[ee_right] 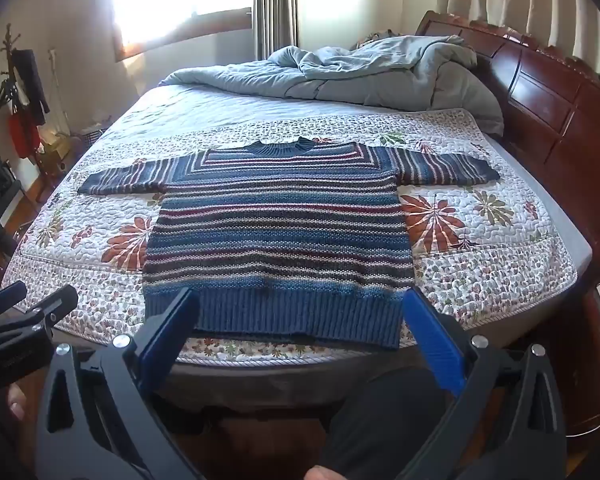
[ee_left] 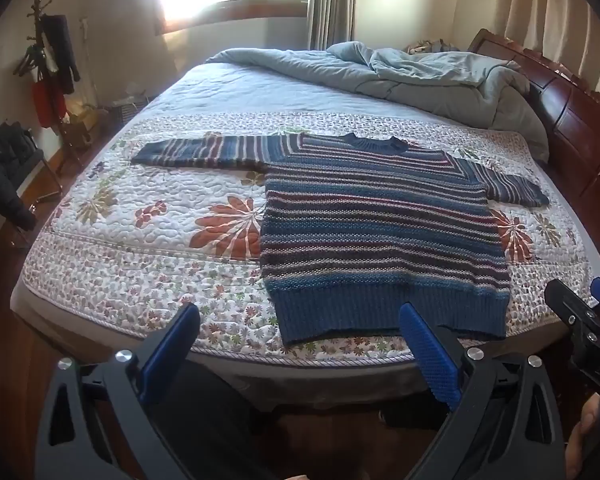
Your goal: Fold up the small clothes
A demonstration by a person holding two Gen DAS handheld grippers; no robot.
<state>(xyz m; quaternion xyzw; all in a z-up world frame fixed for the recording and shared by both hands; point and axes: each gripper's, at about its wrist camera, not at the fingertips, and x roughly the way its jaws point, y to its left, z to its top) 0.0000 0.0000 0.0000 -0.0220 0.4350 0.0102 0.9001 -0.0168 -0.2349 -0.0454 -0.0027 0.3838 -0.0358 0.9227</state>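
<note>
A striped blue knit sweater (ee_left: 380,232) (ee_right: 280,232) lies flat on the floral quilt (ee_left: 140,232) (ee_right: 480,272), both sleeves spread out, its ribbed hem toward the bed's near edge. My left gripper (ee_left: 300,320) hovers open in front of the bed edge, to the left of the hem, nothing between its blue pads (ee_left: 428,356). My right gripper (ee_right: 300,308) hangs open just short of the hem, its fingers as wide apart as the hem and empty. The right gripper also shows at the right edge of the left wrist view (ee_left: 588,312); the left gripper at the left edge of the right wrist view (ee_right: 24,308).
A rumpled grey-blue duvet (ee_left: 420,76) (ee_right: 360,76) is piled at the far side by the dark wooden headboard (ee_left: 572,120) (ee_right: 548,100). A coat rack with clothes (ee_left: 48,72) stands at the left wall. A person's dark trouser legs (ee_right: 380,420) are below the grippers.
</note>
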